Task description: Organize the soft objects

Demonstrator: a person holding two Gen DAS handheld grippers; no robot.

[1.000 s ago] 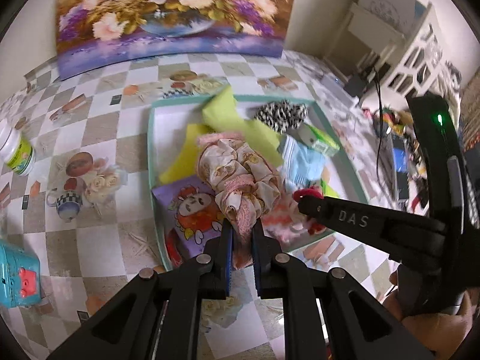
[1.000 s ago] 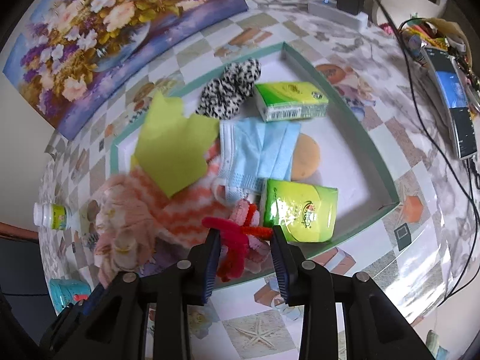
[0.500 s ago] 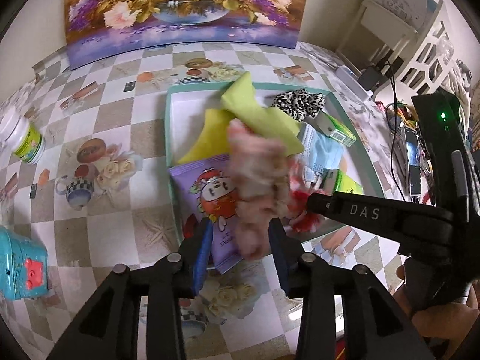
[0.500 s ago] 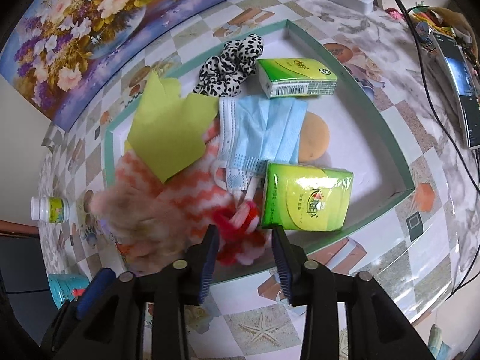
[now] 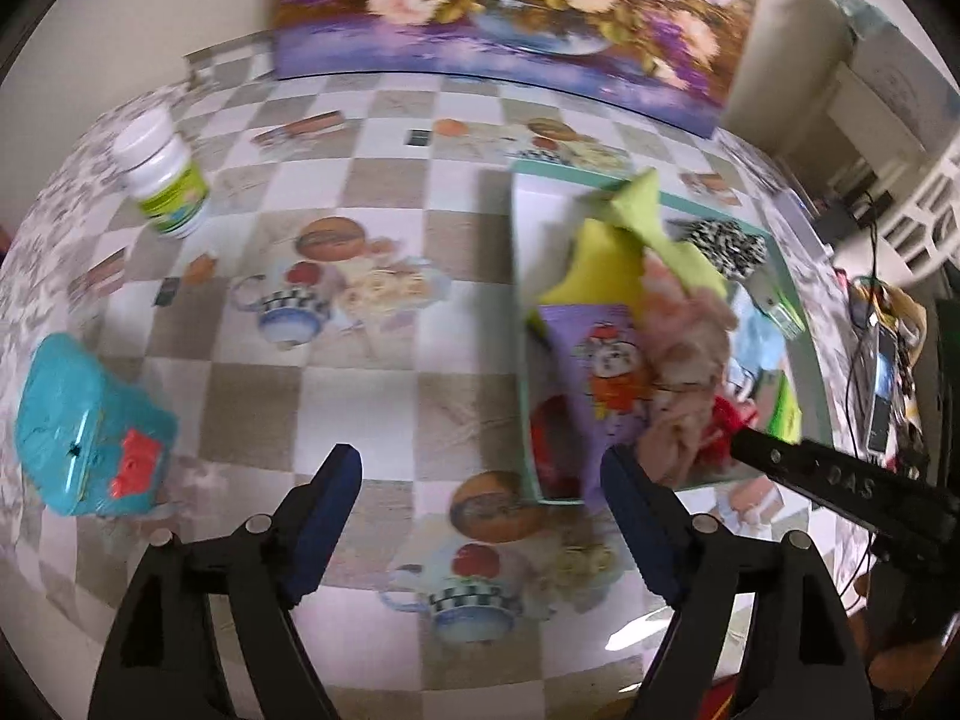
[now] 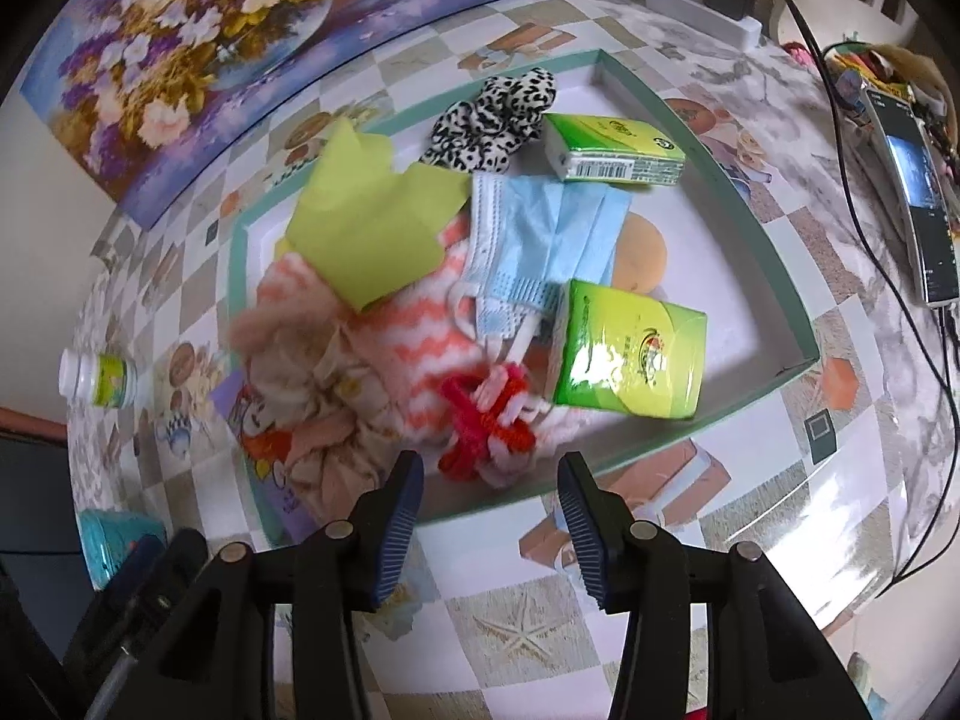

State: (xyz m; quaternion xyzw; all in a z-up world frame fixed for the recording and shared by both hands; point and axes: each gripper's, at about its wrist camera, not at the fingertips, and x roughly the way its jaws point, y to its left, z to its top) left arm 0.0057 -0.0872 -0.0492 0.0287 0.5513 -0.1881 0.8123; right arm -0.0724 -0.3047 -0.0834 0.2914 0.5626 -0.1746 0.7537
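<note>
A green-rimmed tray [image 6: 744,186] [image 5: 521,276] holds soft things: a beige floral scrunchie [image 6: 312,384] [image 5: 684,360], a red and pink pipe-cleaner toy [image 6: 486,420], an orange zigzag cloth [image 6: 432,342], yellow-green cloths [image 6: 366,222], a blue face mask [image 6: 540,240], a leopard scrunchie [image 6: 498,114], tissue packs [image 6: 630,348] and a purple cartoon pouch [image 5: 600,372]. My left gripper [image 5: 480,516] is open and empty over the table left of the tray. My right gripper [image 6: 489,516] is open and empty just before the tray's near rim.
A white bottle with a green label [image 5: 162,180] and a teal toy box [image 5: 90,426] sit on the checkered tablecloth left of the tray. A flower painting [image 6: 240,30] leans at the back. A phone [image 6: 918,192], cables and a power strip [image 6: 702,6] lie to the right.
My left gripper let go of the beige scrunchie, opened wide and swung left away from the tray. My right gripper released the pipe-cleaner toy, opened wider and drew back.
</note>
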